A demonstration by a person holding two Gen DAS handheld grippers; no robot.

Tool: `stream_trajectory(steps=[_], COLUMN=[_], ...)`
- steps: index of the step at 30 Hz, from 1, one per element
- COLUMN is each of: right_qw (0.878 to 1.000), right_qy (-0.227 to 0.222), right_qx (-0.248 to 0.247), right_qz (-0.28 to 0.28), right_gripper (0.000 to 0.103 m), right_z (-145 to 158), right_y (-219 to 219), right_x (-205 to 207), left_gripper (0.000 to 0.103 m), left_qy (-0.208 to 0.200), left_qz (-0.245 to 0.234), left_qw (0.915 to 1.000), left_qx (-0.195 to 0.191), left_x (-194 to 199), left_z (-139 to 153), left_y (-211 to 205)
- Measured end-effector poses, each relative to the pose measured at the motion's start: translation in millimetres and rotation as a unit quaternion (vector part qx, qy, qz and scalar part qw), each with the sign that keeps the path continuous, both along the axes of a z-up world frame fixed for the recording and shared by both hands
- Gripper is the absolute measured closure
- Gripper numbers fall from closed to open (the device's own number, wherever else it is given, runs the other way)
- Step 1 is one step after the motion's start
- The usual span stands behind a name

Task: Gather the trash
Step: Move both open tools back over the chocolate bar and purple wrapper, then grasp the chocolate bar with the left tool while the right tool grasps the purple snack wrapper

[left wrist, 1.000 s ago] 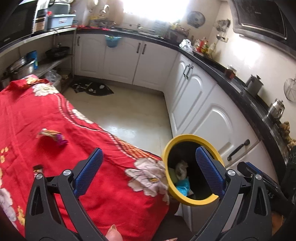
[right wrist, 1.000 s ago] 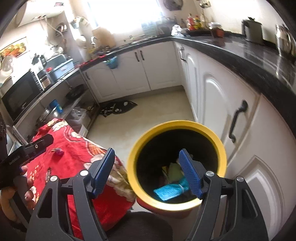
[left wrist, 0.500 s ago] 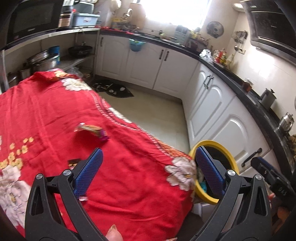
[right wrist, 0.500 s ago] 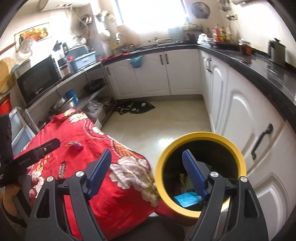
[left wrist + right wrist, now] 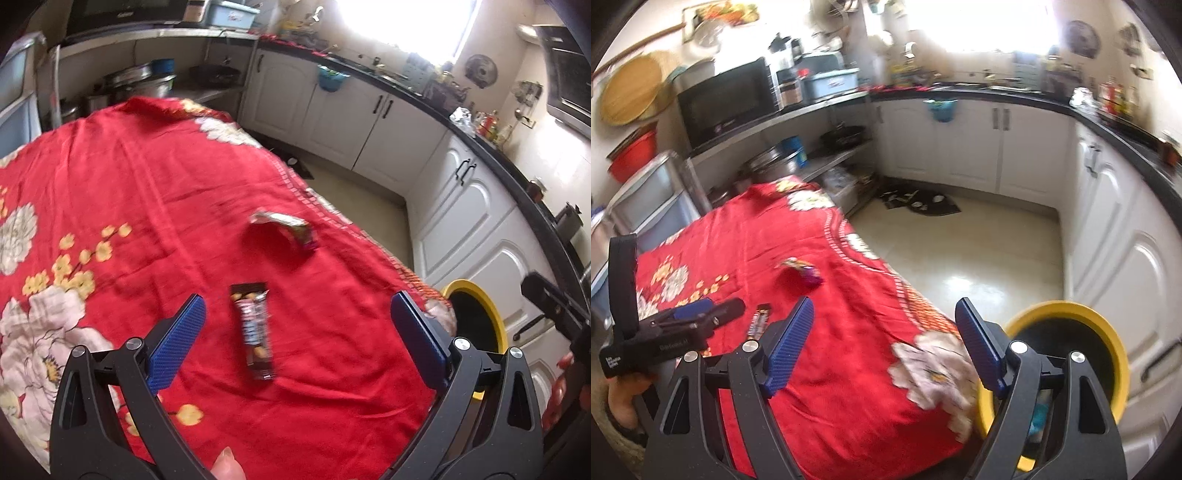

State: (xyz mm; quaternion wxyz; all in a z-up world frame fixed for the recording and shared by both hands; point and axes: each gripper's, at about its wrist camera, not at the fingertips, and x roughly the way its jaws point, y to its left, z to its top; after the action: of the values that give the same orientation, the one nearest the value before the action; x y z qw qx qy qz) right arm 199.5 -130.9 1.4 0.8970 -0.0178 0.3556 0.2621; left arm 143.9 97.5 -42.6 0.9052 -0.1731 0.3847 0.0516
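A dark snack-bar wrapper [image 5: 253, 328] lies flat on the red floral tablecloth [image 5: 147, 192], between the tips of my open, empty left gripper [image 5: 295, 332]. A crumpled foil wrapper [image 5: 286, 227] lies farther on, near the table's right edge. The yellow-rimmed bin [image 5: 476, 314] stands on the floor off the table's right corner. In the right wrist view my open, empty right gripper [image 5: 884, 343] hovers over the table corner, with the bin [image 5: 1071, 350] to its right, the dark wrapper [image 5: 759, 321] and foil wrapper [image 5: 803, 271] to its left, and the left gripper [image 5: 701, 314] over the cloth.
White kitchen cabinets [image 5: 461, 206] with a black counter run along the right and far walls. Open shelves with pots [image 5: 140, 79] and a microwave [image 5: 727, 99] stand behind the table. A dark mat [image 5: 919, 201] lies on the pale floor.
Both grippers have swung left, away from the bin and over the table. The dark wrapper now lies between my left gripper's fingers. Both grippers stay open.
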Motion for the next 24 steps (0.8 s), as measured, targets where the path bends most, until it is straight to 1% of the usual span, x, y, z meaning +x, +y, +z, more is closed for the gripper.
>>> stream_trajectory(steps=[4, 5, 6, 8, 9, 11, 12, 14, 15, 18, 20, 22, 24], right_qw=[0.999, 0.998, 0.998, 0.996, 0.995, 0.992, 0.991, 0.987, 0.986, 0.981, 0.979, 0.977, 0.975], right_qy=[0.017, 0.018, 0.018, 0.023, 0.026, 0.034, 0.038, 0.047, 0.052, 0.065, 0.074, 0.082, 0.093], right_qx=[-0.008, -0.016, -0.023, -0.034, -0.038, -0.047, -0.051, -0.063, -0.070, -0.089, -0.097, -0.102, -0.106], right_qz=[0.044, 0.053, 0.063, 0.082, 0.090, 0.112, 0.120, 0.137, 0.141, 0.157, 0.165, 0.171, 0.173], right_gripper=[0.027, 0.028, 0.028, 0.030, 0.031, 0.032, 0.032, 0.034, 0.034, 0.036, 0.038, 0.041, 0.047], right_z=[-7, -10, -12, -18, -21, -29, -34, -46, -51, -68, -78, -86, -95], right_y=[37, 46, 56, 73, 80, 101, 108, 126, 132, 154, 168, 178, 188], right_x=[19, 23, 27, 34, 37, 45, 48, 56, 60, 74, 83, 91, 99], left_gripper=[0.011, 0.013, 0.015, 0.025, 0.028, 0.039, 0.041, 0.048, 0.049, 0.056, 0.066, 0.071, 0.076], left_qy=[0.017, 0.021, 0.024, 0.033, 0.038, 0.045, 0.049, 0.055, 0.059, 0.070, 0.076, 0.080, 0.082], left_qz=[0.004, 0.003, 0.002, -0.002, -0.008, -0.015, -0.020, -0.027, -0.029, -0.033, -0.032, -0.029, -0.032], left_qw=[0.9998, 0.9997, 0.9996, 0.9992, 0.9988, 0.9980, 0.9974, 0.9961, 0.9957, 0.9952, 0.9950, 0.9951, 0.9954], left_qx=[-0.008, -0.012, -0.015, -0.025, -0.031, -0.041, -0.048, -0.063, -0.065, -0.061, -0.057, -0.051, -0.039], left_x=[-4, -4, -5, -6, -5, -4, -3, -1, 0, 4, 5, 7, 8], left_z=[-13, -16, -19, -25, -29, -36, -39, -45, -48, -56, -60, -63, -65], left_y=[14, 15, 17, 19, 19, 17, 17, 16, 16, 14, 14, 16, 15])
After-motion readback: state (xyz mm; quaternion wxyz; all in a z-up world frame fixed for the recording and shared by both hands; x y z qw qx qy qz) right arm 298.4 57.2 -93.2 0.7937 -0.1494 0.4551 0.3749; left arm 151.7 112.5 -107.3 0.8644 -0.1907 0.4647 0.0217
